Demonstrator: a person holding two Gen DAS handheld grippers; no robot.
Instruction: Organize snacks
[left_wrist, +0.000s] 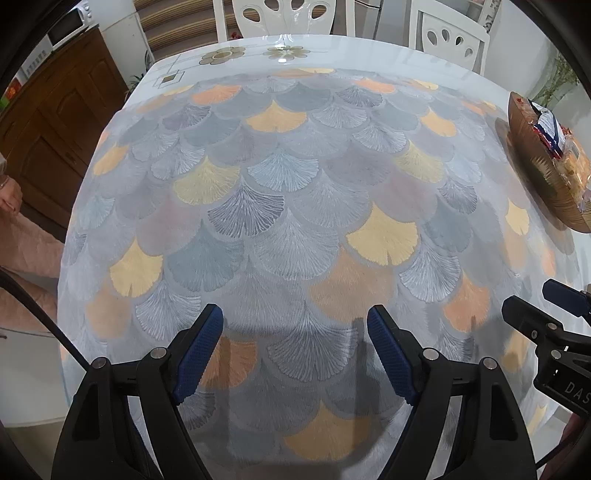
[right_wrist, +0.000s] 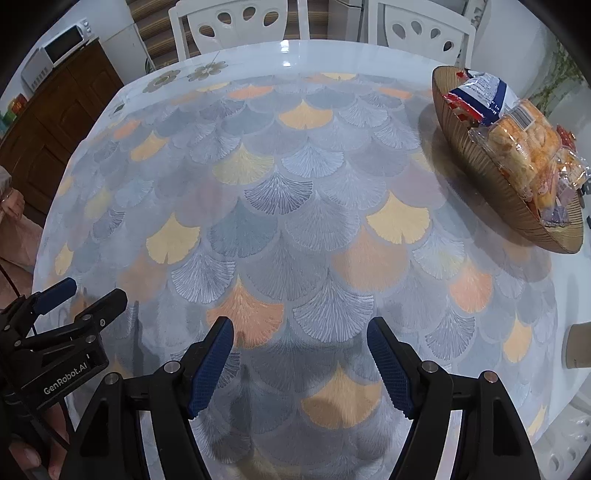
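A ribbed golden-brown bowl (right_wrist: 480, 162) stands at the right side of the table and holds several snack packets: a white-and-blue bag (right_wrist: 487, 92), a clear pack of orange biscuits (right_wrist: 524, 144) and small wrapped pieces. The bowl also shows at the right edge of the left wrist view (left_wrist: 535, 166). My left gripper (left_wrist: 295, 328) is open and empty above the fan-patterned cloth. My right gripper (right_wrist: 300, 339) is open and empty too, to the right of the left one. Each gripper shows in the other's view: the right gripper (left_wrist: 535, 299), the left gripper (right_wrist: 92, 291).
The table (right_wrist: 295, 55) carries a placemat with grey, yellow and orange fan shapes (right_wrist: 280, 206). White chairs (right_wrist: 240, 22) stand at the far side. A brown cabinet (right_wrist: 55, 110) with a microwave is at the left. A pale round object (right_wrist: 580, 347) sits at the right edge.
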